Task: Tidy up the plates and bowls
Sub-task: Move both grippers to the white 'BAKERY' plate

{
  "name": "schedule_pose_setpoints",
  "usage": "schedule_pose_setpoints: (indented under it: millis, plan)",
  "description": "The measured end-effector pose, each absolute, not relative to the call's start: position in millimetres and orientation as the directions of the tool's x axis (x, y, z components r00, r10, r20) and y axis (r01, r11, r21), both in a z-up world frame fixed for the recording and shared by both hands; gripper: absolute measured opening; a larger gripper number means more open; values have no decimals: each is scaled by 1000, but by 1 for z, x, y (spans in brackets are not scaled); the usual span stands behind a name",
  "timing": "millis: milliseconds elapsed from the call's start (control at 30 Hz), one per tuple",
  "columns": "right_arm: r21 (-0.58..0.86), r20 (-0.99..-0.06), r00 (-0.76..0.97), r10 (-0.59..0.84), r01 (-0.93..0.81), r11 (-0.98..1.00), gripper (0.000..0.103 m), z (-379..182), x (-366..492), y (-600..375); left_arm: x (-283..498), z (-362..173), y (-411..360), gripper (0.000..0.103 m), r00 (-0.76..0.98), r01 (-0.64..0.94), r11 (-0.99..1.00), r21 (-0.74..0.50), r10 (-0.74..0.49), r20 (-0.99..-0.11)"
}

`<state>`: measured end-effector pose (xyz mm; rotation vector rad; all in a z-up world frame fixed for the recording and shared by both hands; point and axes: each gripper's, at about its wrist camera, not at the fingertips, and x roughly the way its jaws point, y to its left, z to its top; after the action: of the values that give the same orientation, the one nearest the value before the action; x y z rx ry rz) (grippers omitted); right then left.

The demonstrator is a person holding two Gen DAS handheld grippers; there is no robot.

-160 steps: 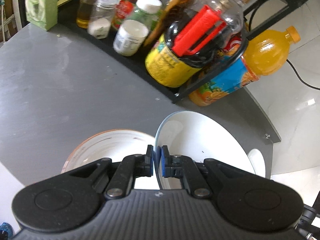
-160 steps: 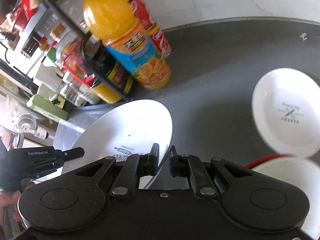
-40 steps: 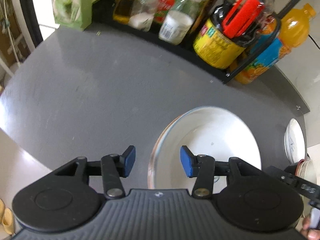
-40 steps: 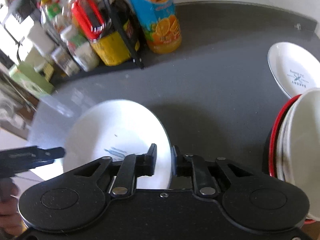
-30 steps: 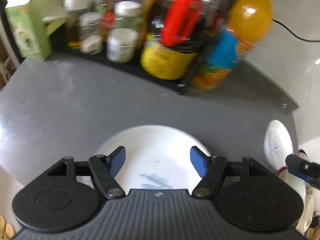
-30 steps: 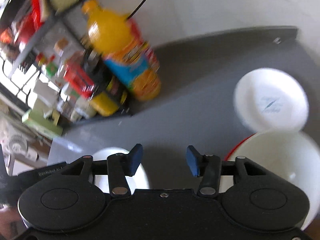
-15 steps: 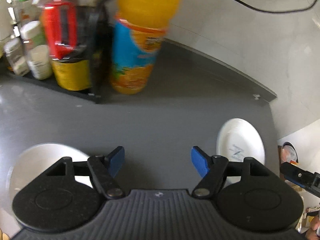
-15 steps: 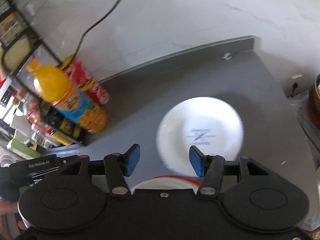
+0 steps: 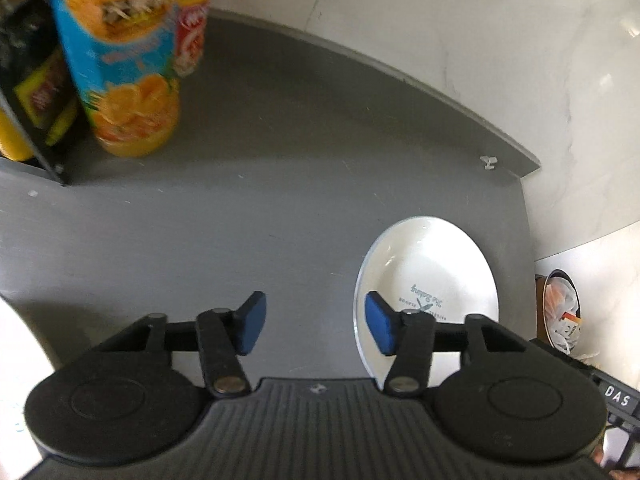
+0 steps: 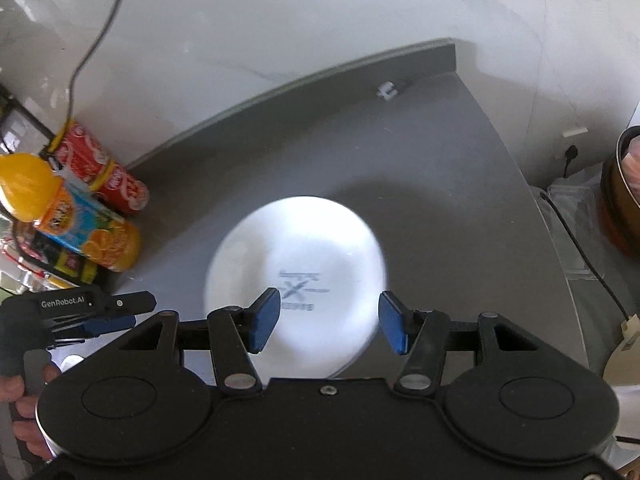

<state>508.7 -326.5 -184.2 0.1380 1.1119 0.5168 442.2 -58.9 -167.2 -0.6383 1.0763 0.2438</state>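
Both grippers empty, jaws wide, over the grey counter (image 9: 280, 184) w/ a white plate (image 10: 296, 276) below.

I've got the right gripper (image 10: 327, 322) w/ jaws spread wide, nothing between them; plate sits centre of frame in the right wrist view, flat on the counter, printed logo in its middle, a bit blurred. Left gripper (image 9: 316, 322) also wide open & empty; same plate (image 9: 426, 280) shows lower right of the left wrist view, just behind my right blue pad (image 9: 378, 326). Orange juice bottle (image 9: 120, 72) & red can (image 9: 192, 24) stand upper left, well apart from the plate.
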Motion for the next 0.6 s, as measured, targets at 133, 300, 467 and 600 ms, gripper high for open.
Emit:
schedule_pose_setpoints:
  millis: [133, 300, 467, 600]
  plan:
    - [359, -834, 314, 454, -317, 878, 54, -202, 524, -331, 458, -184, -66, 39, 435, -490, 796, -356, -130, -891]
    - [352, -849, 289, 443, -317, 881, 54, -218, 537, -330, 468, -196, -74, 37, 417, -474, 805, -357, -152, -896]
    - [333, -867, 271, 418, -310, 891, 52, -232, 542, -330, 479, -209, -76, 31, 397, -469, 807, -359, -170, -902]
    - [328, -877, 252, 410, -311, 892, 45, -241, 545, -327, 485, -216, -79, 28, 390, -474, 799, -370, -187, -902]
